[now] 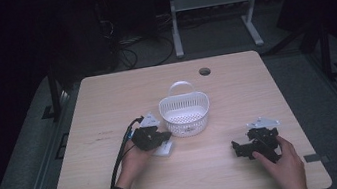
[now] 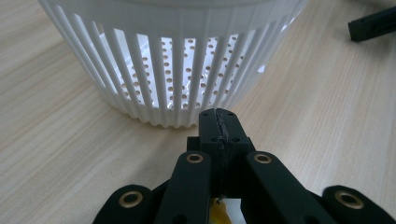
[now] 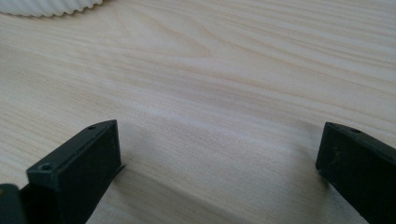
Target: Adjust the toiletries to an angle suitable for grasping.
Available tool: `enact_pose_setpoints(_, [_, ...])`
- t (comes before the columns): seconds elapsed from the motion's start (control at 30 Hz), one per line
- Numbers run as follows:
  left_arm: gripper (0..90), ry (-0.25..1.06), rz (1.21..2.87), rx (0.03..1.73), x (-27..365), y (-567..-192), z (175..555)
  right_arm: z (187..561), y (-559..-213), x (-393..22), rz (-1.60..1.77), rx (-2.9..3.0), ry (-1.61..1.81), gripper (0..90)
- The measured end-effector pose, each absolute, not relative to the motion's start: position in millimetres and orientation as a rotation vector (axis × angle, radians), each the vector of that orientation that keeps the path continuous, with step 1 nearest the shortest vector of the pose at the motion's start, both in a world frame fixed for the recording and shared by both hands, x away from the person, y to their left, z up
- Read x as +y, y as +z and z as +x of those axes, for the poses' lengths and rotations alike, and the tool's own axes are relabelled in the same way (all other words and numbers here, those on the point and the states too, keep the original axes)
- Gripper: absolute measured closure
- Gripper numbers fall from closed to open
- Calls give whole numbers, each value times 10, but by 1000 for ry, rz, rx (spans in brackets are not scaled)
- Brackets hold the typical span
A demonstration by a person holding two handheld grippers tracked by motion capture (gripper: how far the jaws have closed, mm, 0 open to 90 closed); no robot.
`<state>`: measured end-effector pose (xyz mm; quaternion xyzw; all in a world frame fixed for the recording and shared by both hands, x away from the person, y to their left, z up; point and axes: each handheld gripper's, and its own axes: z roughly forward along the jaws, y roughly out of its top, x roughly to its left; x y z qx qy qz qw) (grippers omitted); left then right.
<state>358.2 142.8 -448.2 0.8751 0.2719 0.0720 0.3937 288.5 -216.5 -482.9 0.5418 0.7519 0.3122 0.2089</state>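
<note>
White slotted basket (image 1: 185, 114) is seen mid-table (image 1: 106, 98), upright. L gripper (image 1: 164, 136) is held just beside its near wall, jaws pressed together w/ nothing clearly between them. R gripper (image 1: 237, 147) is rested well apart, jaws spread wide over bare wood.

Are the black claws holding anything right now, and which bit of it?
The left gripper is shut, with a white thing below it, but whether it pinches that cannot be told. The right gripper is open over bare table, holding nothing.

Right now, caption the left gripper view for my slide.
Left gripper, jaws shut, facing the white slatted basket on the wooden table.
</note>
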Motion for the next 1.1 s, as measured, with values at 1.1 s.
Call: enact_pose_setpoints(1.1, [898, 113, 2280, 670, 1575, -4477, 3289, 2885, -4829, -2165, 1507, 2092, 868, 0])
